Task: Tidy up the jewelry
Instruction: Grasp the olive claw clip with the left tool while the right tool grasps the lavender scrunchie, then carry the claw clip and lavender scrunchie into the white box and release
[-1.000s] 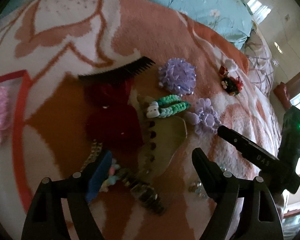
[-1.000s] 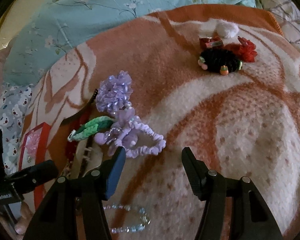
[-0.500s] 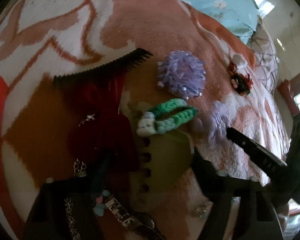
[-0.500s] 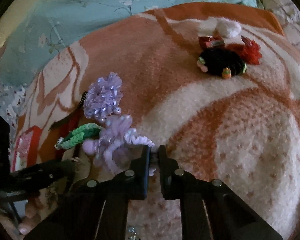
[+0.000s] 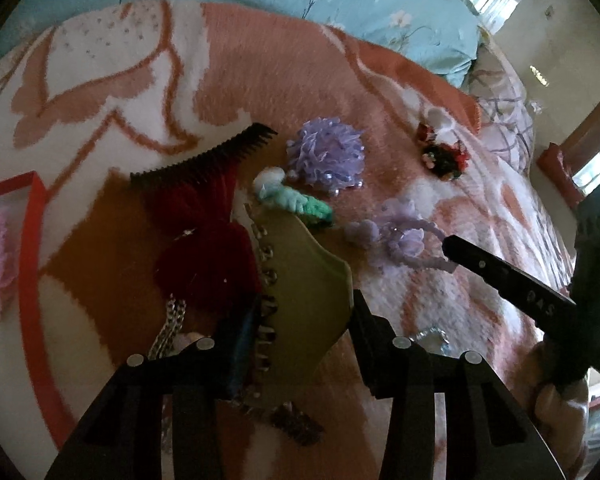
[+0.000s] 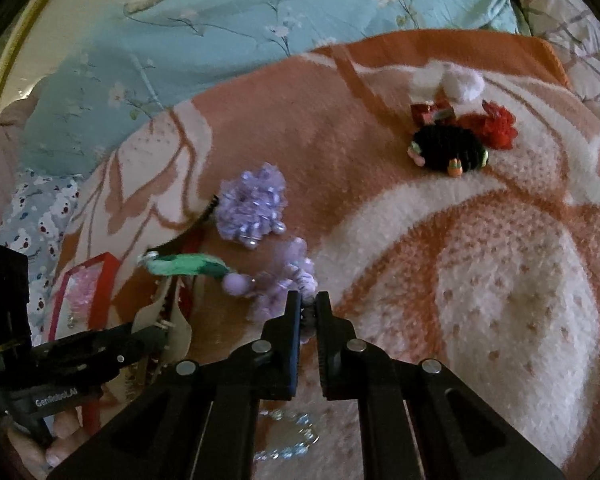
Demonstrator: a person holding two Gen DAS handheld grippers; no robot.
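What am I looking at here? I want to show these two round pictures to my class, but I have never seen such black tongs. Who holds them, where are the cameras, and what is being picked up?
No robot here: a person holds one hand-held gripper in each hand, each with a wide-angle camera looking along its two fingers. The left hand-held gripper has just been closing around a pale green card of hair clips. The right hand-held gripper, seen from its own camera, is shut on a lilac scrunchie. On the orange and white blanket also lie a purple ribbon flower, a green knitted clip, a black comb and a clear bead bracelet.
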